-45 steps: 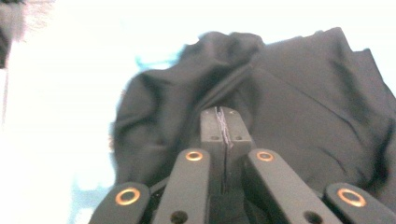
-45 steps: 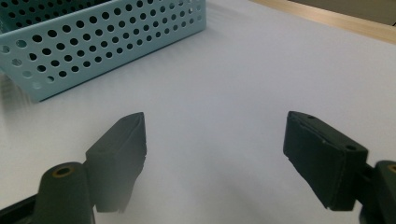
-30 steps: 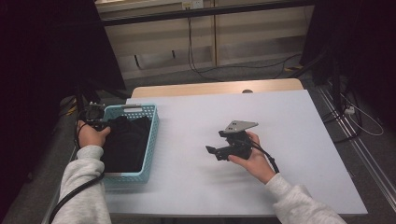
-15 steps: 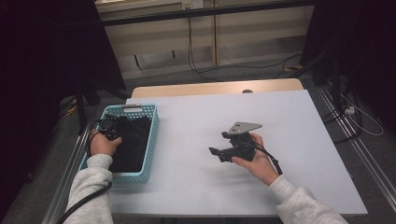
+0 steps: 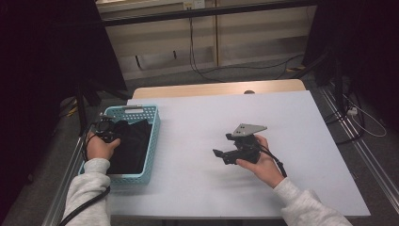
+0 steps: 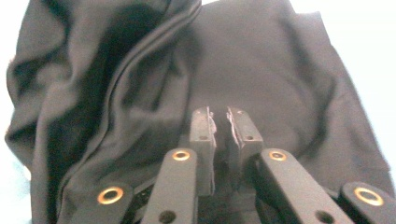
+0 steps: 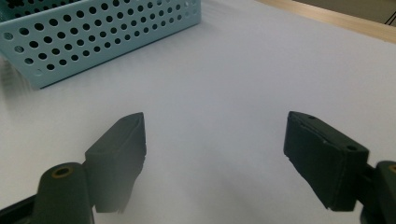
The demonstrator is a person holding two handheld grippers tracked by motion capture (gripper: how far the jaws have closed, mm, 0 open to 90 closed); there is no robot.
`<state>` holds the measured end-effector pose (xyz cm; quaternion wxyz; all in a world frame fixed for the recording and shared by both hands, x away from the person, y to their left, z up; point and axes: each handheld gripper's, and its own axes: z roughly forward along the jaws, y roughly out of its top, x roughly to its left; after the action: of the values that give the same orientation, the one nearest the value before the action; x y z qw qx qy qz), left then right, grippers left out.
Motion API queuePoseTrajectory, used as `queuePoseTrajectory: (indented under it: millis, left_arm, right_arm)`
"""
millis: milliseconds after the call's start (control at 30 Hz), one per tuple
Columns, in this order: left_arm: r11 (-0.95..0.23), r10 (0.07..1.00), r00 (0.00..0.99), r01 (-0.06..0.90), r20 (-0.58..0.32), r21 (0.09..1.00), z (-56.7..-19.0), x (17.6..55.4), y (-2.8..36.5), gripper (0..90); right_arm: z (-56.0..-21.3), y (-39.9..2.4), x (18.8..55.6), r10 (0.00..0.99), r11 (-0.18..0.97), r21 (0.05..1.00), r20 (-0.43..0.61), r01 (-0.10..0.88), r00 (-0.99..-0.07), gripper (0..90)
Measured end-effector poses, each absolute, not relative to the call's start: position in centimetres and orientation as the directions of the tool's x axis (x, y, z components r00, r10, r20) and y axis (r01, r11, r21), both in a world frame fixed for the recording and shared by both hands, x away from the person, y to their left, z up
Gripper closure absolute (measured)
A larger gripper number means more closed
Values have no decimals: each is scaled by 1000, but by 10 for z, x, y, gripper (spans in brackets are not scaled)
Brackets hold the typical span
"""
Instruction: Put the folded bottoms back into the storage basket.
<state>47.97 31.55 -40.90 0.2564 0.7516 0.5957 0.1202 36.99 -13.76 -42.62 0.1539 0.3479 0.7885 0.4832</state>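
A black cloth (image 5: 132, 145) lies crumpled in a light blue perforated basket (image 5: 153, 136) at the table's left. My left gripper (image 5: 106, 128) hangs low over the cloth's far left part, pointing down at it. In the left gripper view its jaws (image 6: 219, 114) have just been opening and stand a narrow gap apart just above the cloth (image 6: 271, 70), with nothing clamped between the pads. My right gripper (image 5: 222, 145) rests in the person's hand over the bare white table, jaws wide open (image 7: 215, 126) and empty, pointing left toward the basket (image 7: 93, 42).
The white table top (image 5: 291, 117) stretches from the basket to the right edge. A wooden strip (image 5: 211, 88) runs along its far edge. Cables lie on the floor beyond and to the right.
The left hand moved from the basket's left rim inward and down over the black cloth. Its jaws have parted slightly. The right hand and its gripper stayed put.
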Motion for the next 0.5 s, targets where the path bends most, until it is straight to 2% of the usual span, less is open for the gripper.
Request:
queuePoseTrajectory:
  millis: [133,233,333,500]
  left_arm:
    - [-192,942,310,811,-127,553,-405,482,303,806]
    - [-223,936,330,826,-124,517,-412,484,292,843]
    - [-226,936,325,851,-138,474,-428,487,286,881]
    - [-190,929,320,844,-187,501,-433,490,283,900]
  right_arm:
    - [-426,-142,369,701,290,870,91,399,-707,203]
    - [-427,-143,369,704,294,868,88,401,-704,203]
    - [-426,-144,368,705,287,872,88,396,-704,203]
    - [-424,-146,367,703,284,875,89,393,-705,203]
